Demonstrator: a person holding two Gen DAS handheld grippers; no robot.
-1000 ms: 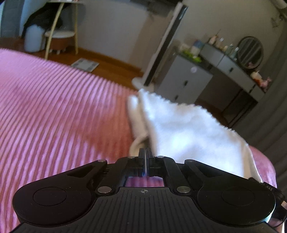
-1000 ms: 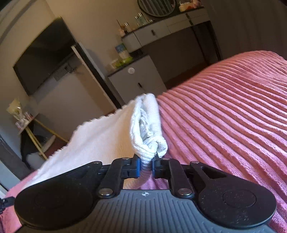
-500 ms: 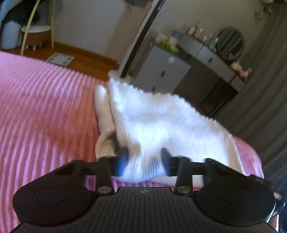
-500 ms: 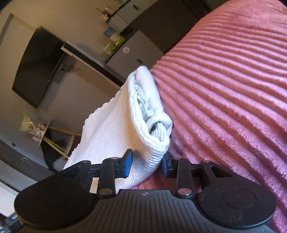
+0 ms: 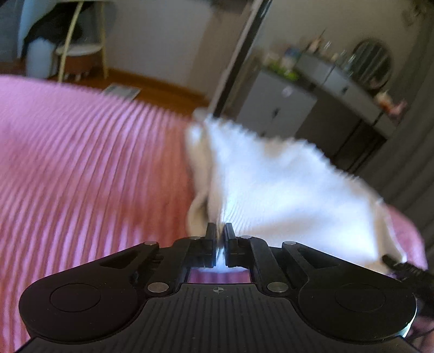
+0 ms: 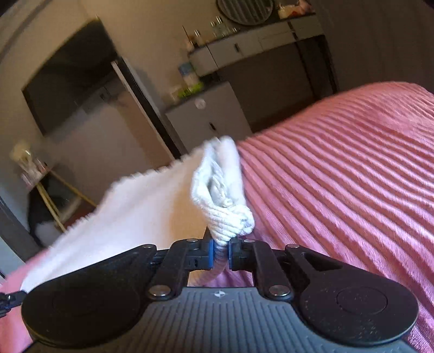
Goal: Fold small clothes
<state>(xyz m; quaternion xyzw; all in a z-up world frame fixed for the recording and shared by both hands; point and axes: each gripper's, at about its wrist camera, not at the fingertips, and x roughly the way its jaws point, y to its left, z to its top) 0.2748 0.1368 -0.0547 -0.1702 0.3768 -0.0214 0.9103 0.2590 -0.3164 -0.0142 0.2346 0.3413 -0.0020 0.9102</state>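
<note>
White knit garment (image 5: 284,184) pinched at two near corners: left gripper (image 5: 220,239) clamped on thin edge, right gripper (image 6: 220,251) on bunched hem. Held taut, above pink ribbed bedspread (image 6: 352,168), likely for next fold.

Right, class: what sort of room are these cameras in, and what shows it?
Most likely a bedroom. A ribbed pink bedspread fills the foreground, a dressing table with a round mirror lines the wall, and a dark screen hangs nearby.
</note>
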